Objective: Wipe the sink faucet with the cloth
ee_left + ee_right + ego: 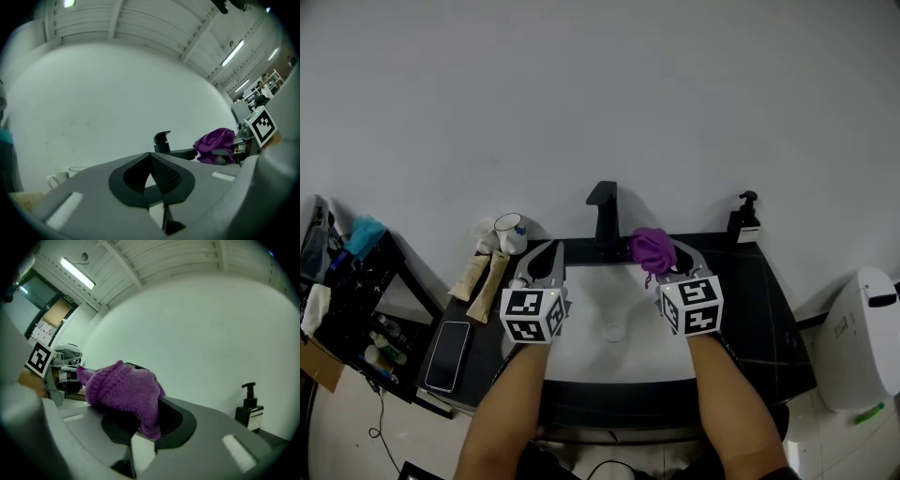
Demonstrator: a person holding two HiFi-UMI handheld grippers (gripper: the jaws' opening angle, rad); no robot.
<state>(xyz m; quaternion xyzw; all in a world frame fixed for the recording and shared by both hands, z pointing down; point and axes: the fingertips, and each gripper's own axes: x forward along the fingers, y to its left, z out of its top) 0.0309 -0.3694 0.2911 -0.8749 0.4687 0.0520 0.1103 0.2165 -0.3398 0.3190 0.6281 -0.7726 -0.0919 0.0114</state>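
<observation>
The black faucet (603,211) stands upright at the back of the white sink (581,349). A bunched purple cloth (652,248) sits just right of the faucet's base, with my right gripper (666,255) shut on it. In the right gripper view the cloth (124,387) fills the jaws and hides most of the faucet. My left gripper (551,247) hovers over the sink's back left corner, left of the faucet, shut with nothing in it. From the left gripper view I see the faucet (162,140) and the cloth (215,144) beyond my jaws (151,161).
A black soap dispenser (744,220) stands on the dark counter at the back right. Two cups (508,232), tubes (487,277) and a phone (448,354) lie on the left. A cluttered shelf (347,300) is far left, a white toilet (862,337) far right.
</observation>
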